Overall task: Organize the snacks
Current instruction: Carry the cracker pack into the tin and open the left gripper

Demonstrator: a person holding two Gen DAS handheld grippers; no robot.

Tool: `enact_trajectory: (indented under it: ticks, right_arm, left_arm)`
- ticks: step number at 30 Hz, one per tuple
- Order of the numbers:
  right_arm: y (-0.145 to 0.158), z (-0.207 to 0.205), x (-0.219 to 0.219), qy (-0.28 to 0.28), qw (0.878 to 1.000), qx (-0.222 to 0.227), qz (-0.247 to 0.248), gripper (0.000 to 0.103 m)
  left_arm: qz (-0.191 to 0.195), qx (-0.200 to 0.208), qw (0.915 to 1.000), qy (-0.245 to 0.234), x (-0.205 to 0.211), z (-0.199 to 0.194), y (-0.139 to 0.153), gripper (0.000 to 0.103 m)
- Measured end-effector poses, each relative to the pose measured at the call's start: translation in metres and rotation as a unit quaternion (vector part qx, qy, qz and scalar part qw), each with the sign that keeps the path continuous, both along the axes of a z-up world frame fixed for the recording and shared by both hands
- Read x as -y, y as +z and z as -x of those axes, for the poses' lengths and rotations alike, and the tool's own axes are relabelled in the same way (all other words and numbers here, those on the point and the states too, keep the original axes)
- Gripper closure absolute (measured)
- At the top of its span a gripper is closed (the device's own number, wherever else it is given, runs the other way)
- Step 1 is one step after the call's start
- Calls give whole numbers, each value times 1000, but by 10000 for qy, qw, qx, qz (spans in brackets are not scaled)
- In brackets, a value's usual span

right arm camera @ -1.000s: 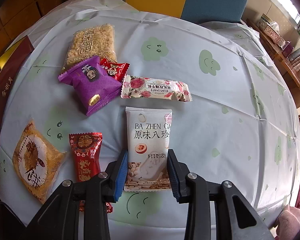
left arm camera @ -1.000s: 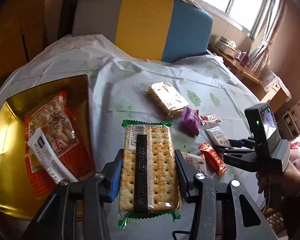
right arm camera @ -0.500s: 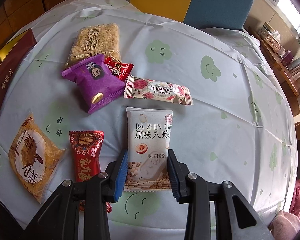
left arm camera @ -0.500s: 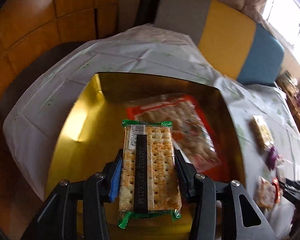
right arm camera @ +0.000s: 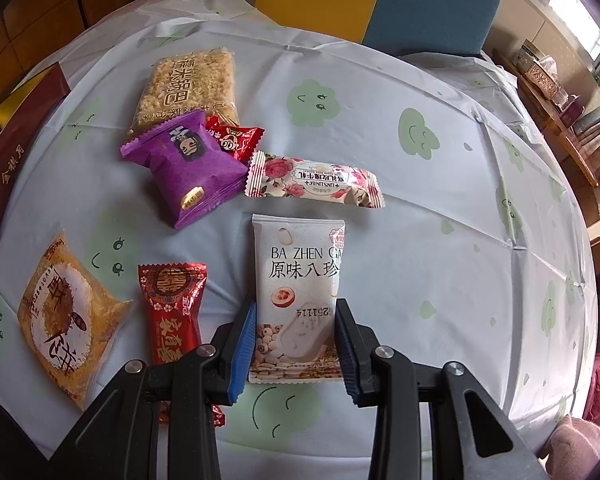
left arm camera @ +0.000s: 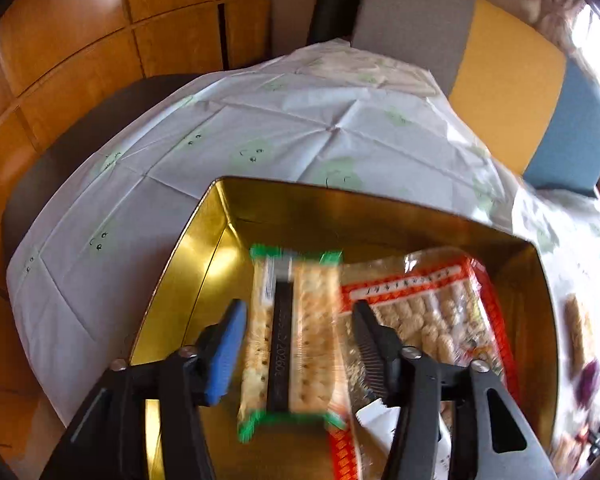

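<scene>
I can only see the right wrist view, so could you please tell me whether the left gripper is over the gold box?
Observer: Yes, the left gripper is above the open gold box, looking down into it.
Operator: Thank you. Is it gripping anything?
Observer: No. Its jaws stand open, with a gap on each side of the cracker pack, which looks blurred between them.
Operator: My right gripper holds the white packet meant for that box. What is in there already?
Observer: A red-orange bag of puffed snacks lies in the box, to the right of the crackers.
</scene>
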State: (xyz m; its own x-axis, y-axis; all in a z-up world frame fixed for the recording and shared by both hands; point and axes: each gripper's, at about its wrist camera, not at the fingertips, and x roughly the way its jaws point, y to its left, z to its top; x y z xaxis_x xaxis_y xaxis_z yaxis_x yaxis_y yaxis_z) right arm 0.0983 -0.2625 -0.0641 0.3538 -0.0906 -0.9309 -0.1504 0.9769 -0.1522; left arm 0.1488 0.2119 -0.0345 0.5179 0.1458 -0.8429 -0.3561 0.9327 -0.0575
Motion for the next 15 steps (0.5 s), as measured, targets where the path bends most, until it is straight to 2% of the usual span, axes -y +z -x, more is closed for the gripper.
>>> enact_trajectory:
  ticks: [7, 15]
  right_arm:
    - [0, 0, 0, 1, 10000, 0, 23, 66]
    - [0, 0, -2, 17, 10000, 23, 80, 66]
  left_arm:
    - [-142, 26, 9998, 105, 13, 27, 2, 45]
    - [-297, 201, 9992, -184, 48, 71, 10, 45]
